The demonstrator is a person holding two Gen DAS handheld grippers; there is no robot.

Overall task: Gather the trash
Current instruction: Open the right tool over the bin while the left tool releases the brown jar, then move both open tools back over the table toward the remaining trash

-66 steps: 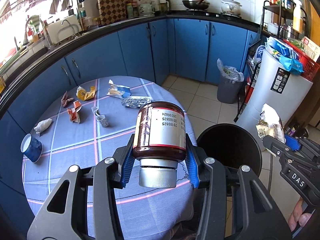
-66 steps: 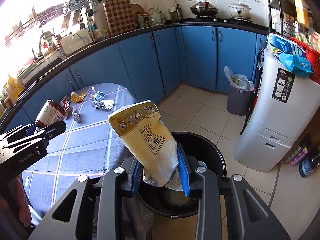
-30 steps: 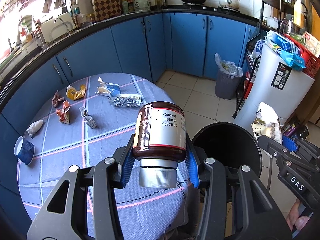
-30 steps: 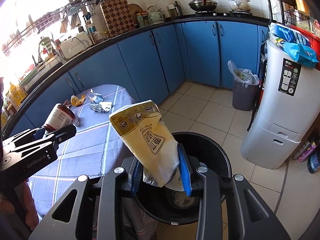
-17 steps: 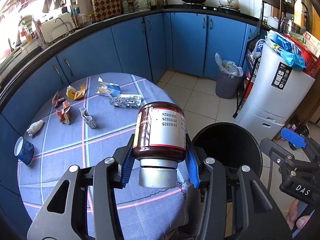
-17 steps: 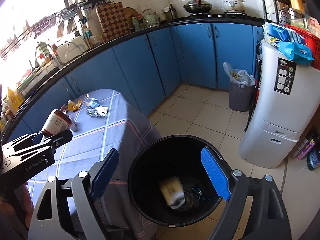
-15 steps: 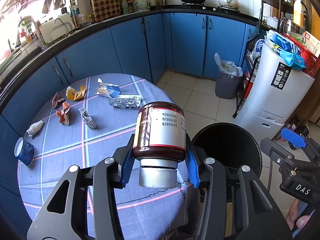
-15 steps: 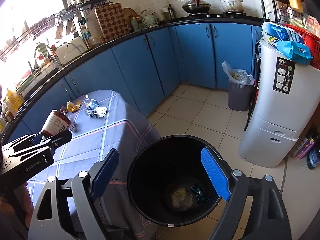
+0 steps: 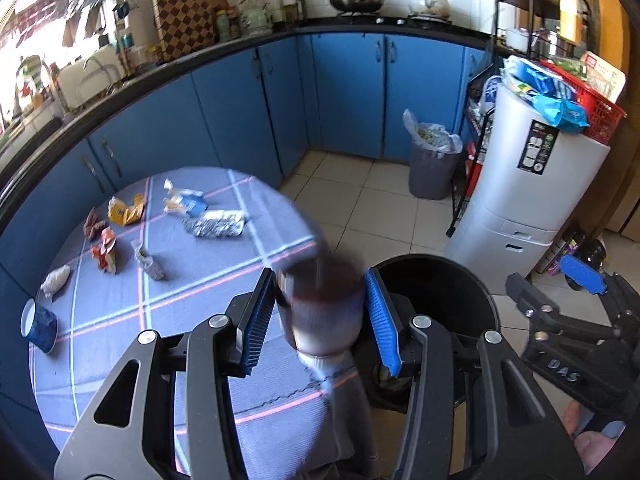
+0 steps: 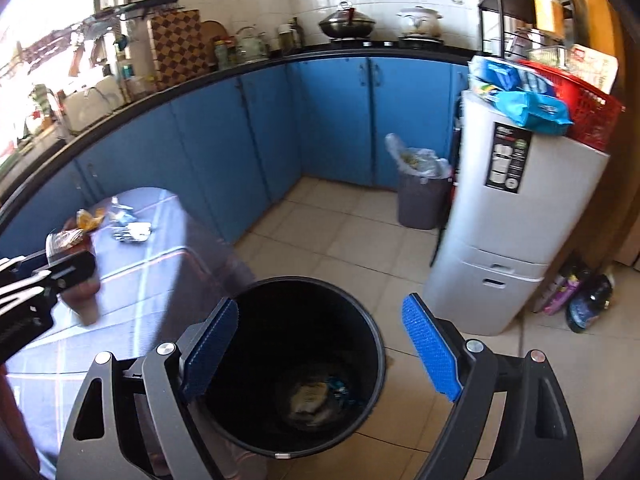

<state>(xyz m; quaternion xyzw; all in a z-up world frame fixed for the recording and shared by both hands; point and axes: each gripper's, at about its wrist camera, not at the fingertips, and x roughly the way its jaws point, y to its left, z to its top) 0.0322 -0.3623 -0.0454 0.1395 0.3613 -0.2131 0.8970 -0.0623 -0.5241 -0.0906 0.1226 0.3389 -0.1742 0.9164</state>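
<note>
My left gripper (image 9: 320, 316) stands open over the table edge. The brown bottle (image 9: 320, 312) is a motion blur between its blue pads, slipping downward, cap down; it also shows blurred in the right wrist view (image 10: 78, 276). The black trash bin (image 9: 444, 280) stands just right of the table. My right gripper (image 10: 320, 354) is open and empty above the bin (image 10: 296, 292). The yellow bag (image 10: 308, 398) lies at the bin's bottom. Several pieces of trash lie on the table: a foil blister pack (image 9: 214, 224), a yellow wrapper (image 9: 124, 210), an orange wrapper (image 9: 105, 250).
The round table has a blue checked cloth (image 9: 120, 320). A blue paper cup (image 9: 38, 322) lies at its left edge. A white appliance (image 9: 528, 200) with a red basket (image 9: 588, 100) stands right of the bin. A grey lined bin (image 9: 430, 160) stands by the blue cabinets.
My left gripper has opened and the brown bottle is dropping out of it. My right gripper opened earlier and the yellow bag fell into the black bin.
</note>
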